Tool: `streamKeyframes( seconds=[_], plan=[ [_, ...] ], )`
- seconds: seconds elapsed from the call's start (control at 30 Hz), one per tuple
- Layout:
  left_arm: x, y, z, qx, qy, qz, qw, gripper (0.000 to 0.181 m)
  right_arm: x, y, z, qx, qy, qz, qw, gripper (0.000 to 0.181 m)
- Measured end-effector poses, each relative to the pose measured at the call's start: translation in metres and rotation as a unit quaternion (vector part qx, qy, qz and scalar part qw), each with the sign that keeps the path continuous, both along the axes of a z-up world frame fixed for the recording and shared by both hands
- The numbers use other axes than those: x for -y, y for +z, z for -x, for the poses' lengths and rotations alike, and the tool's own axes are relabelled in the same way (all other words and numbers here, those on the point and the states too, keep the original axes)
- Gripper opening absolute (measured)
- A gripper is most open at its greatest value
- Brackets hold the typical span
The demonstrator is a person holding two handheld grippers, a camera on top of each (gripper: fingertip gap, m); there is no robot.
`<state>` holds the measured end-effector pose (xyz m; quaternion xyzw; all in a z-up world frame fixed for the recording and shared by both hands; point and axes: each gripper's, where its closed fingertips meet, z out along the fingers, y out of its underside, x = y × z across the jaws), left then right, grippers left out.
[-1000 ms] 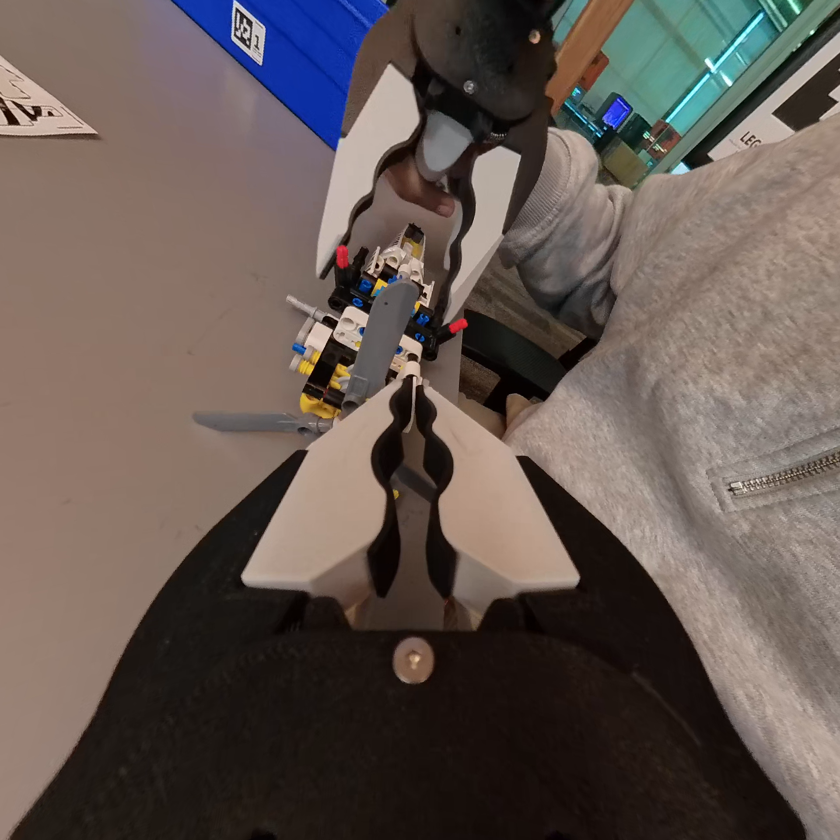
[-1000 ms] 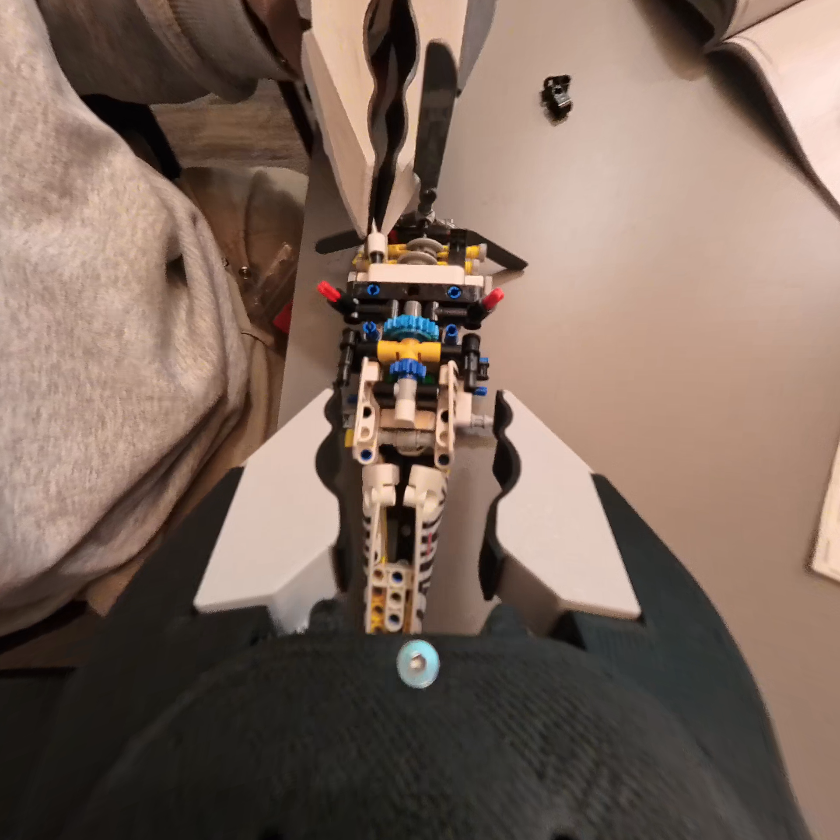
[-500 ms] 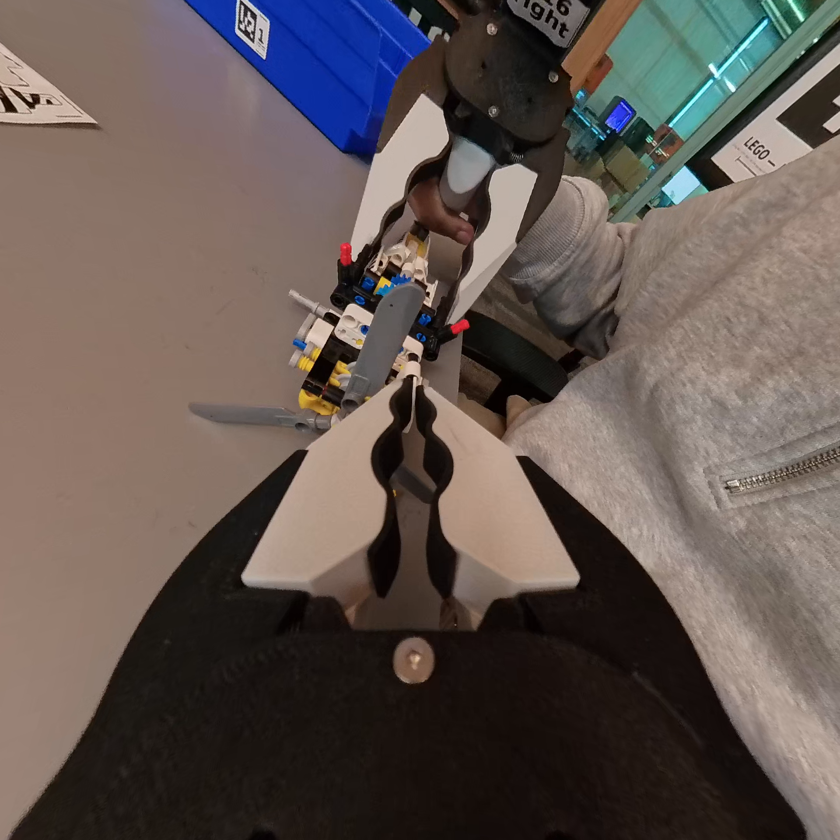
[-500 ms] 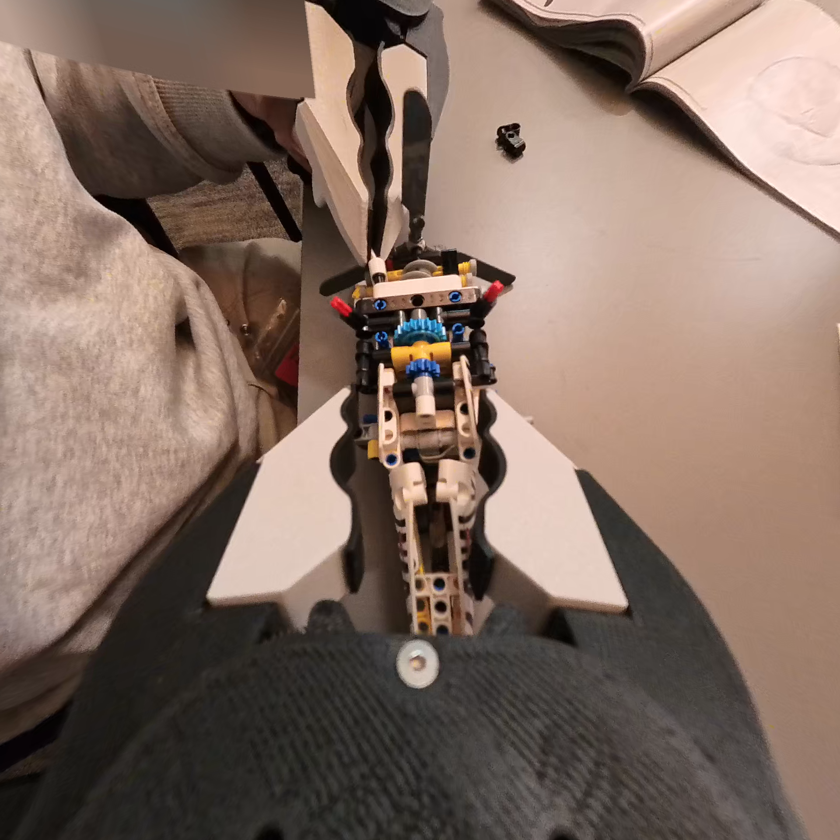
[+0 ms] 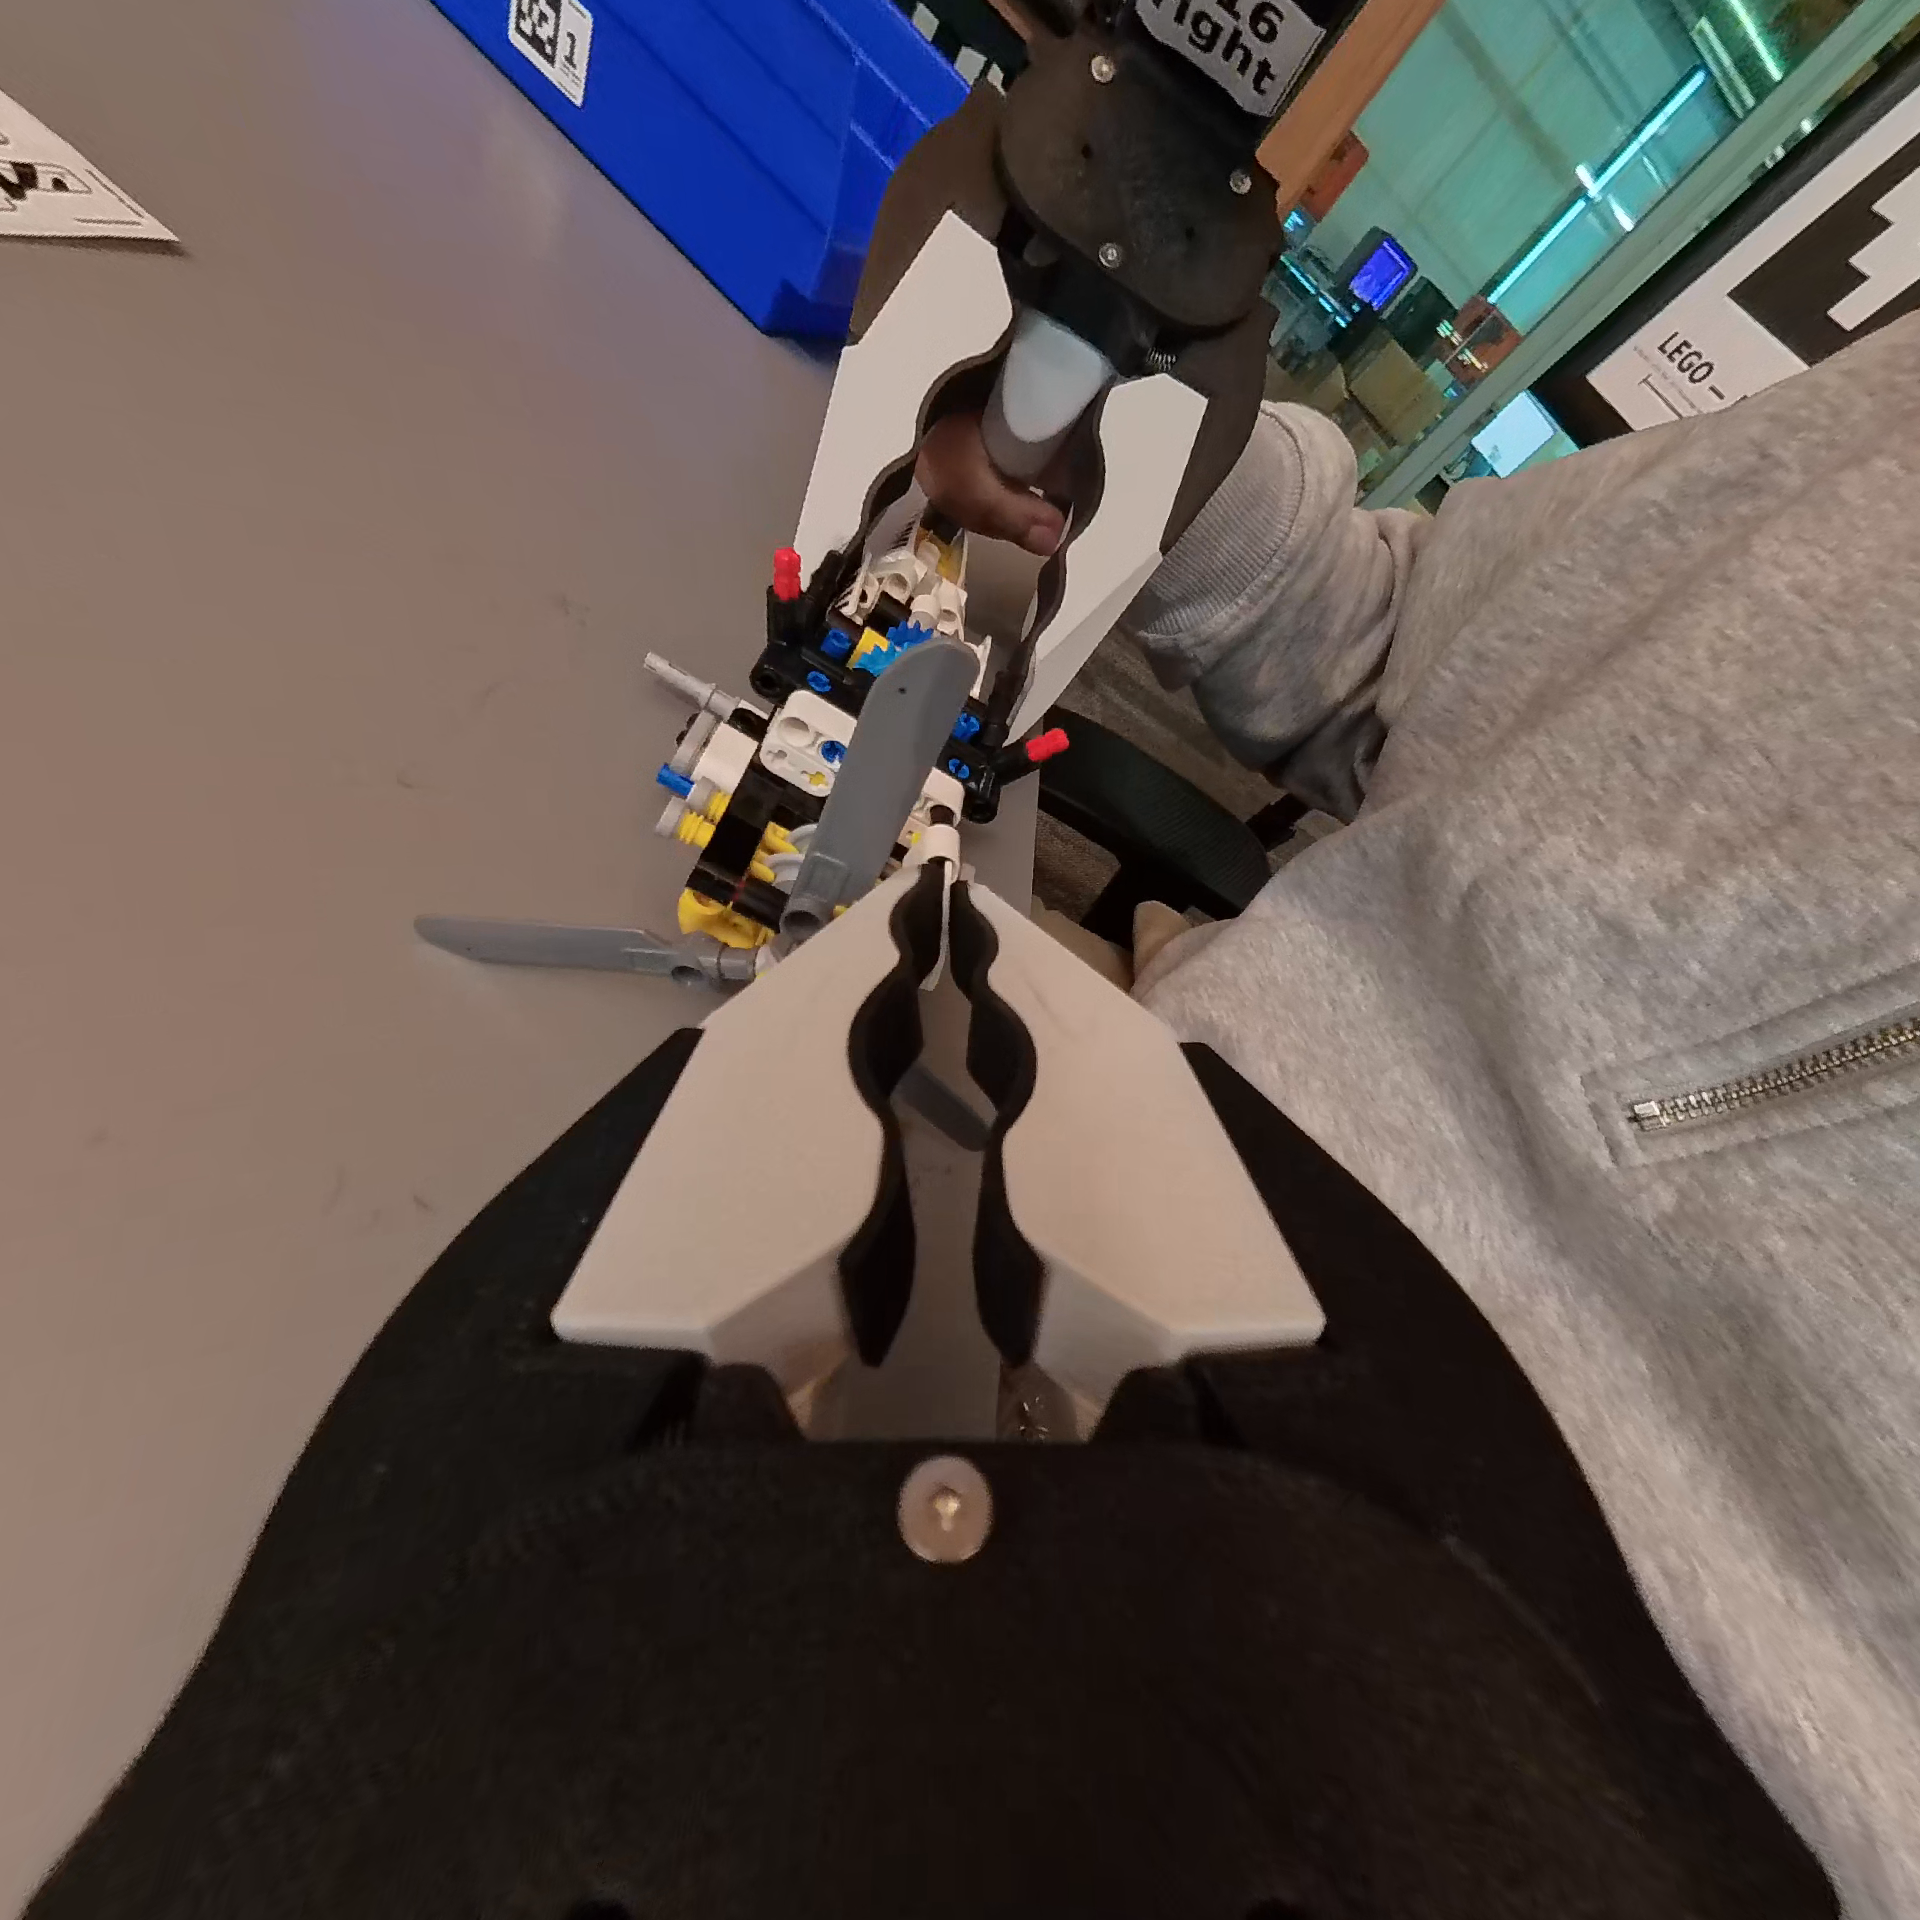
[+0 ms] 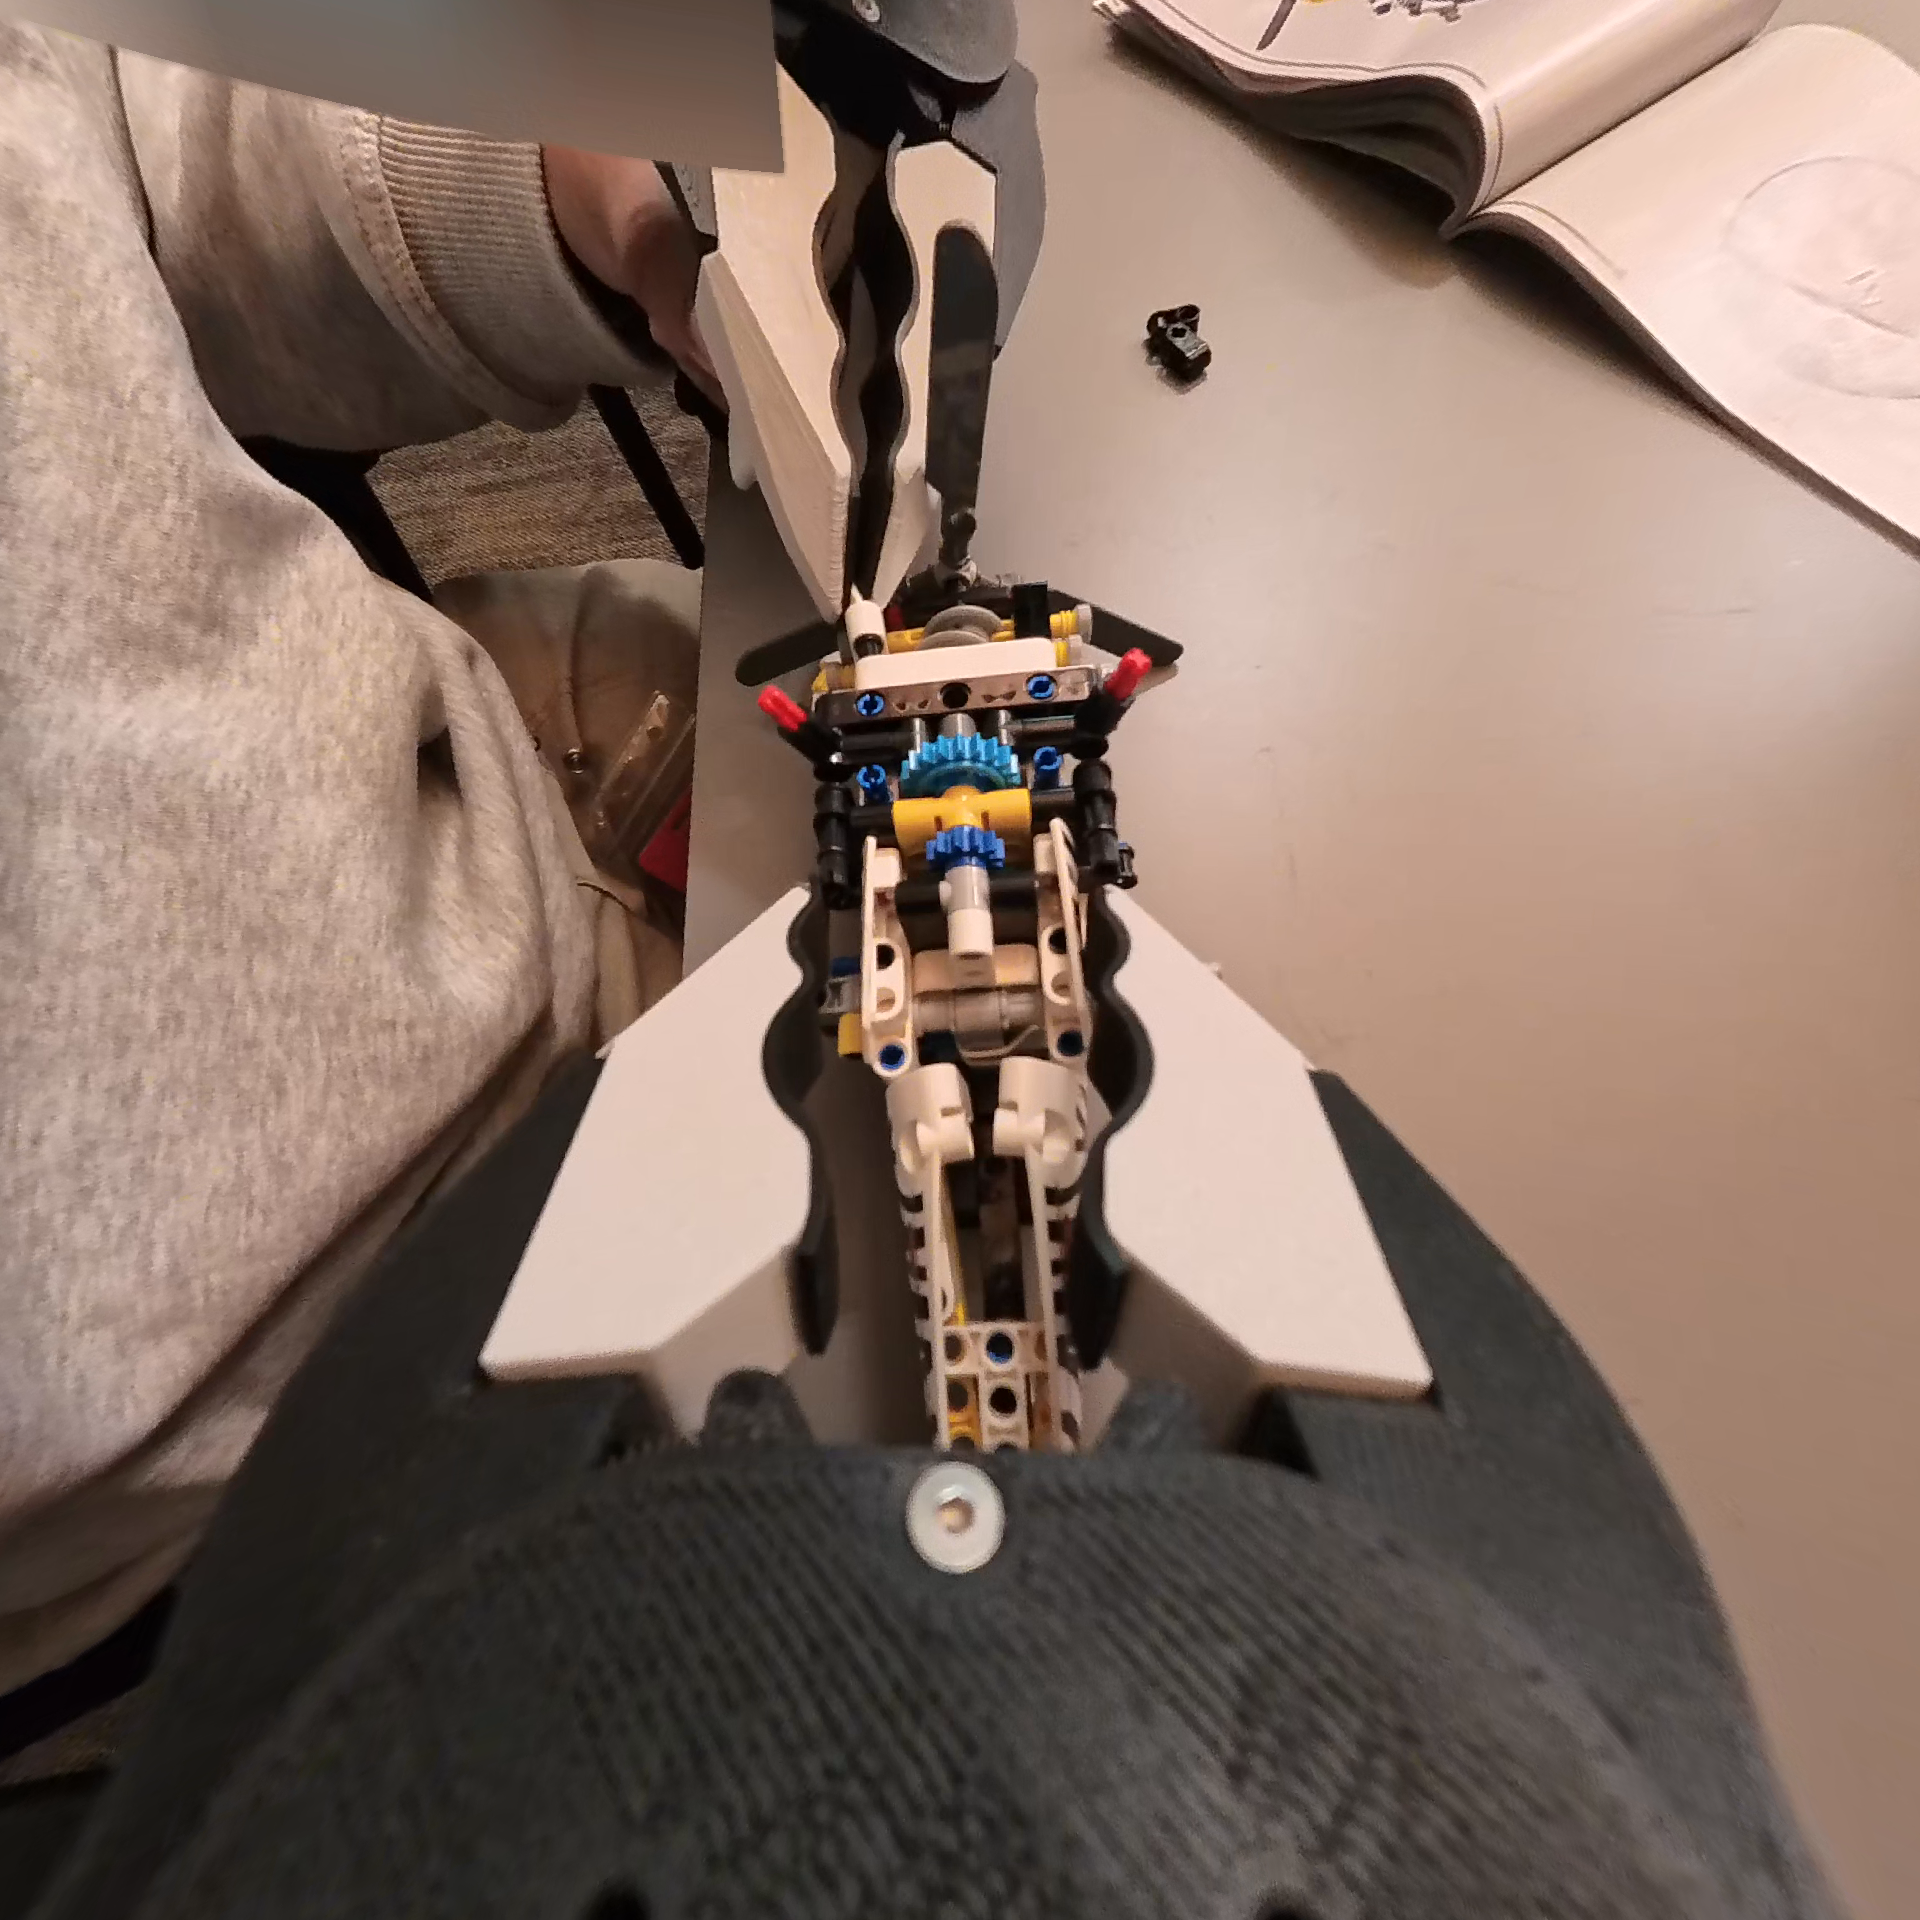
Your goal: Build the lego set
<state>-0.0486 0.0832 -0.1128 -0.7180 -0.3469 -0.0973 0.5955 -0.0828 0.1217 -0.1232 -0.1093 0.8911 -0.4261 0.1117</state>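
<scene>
The lego model [image 6: 966,935], a white, black and yellow build with blue gears and grey rotor blades, lies at the table's near edge. It also shows in the left wrist view [image 5: 831,769]. My right gripper [image 6: 961,914] has its fingers closed around the model's white body, with the tail running back between them. My left gripper [image 5: 935,883] is shut on a small white peg [image 5: 940,844] and holds it at the model's front corner. The left gripper also shows in the right wrist view [image 6: 868,582], tip down on that corner. The right gripper shows beyond the model in the left wrist view [image 5: 925,623].
A blue bin [image 5: 727,156] and a printed sheet [image 5: 62,197] lie farther out on the grey table [image 5: 312,520]. An open instruction booklet [image 6: 1610,187] and a small black piece [image 6: 1179,338] lie past the model. A person's grey sweatshirt [image 5: 1558,935] fills the table-edge side. The gap from one gripper's tips to the other's is roughly 6 cm. From the left gripper's tips to the small black piece [image 6: 1179,338] is close to 15 cm.
The right gripper's fingers have closed from wide open onto the model's body. The left gripper has kept the white peg at the model's front corner.
</scene>
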Motion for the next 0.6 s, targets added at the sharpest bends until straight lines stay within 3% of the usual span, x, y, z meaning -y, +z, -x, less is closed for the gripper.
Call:
streamKeyframes(
  seconds=[0.6],
  plan=[
    [0.0028,0.0011,0.0027,-0.066,-0.080,0.041,0.994,0.000,0.0007,-0.0006,0.0001,0.002,0.040,-0.008,0.999,0.046]
  ],
)
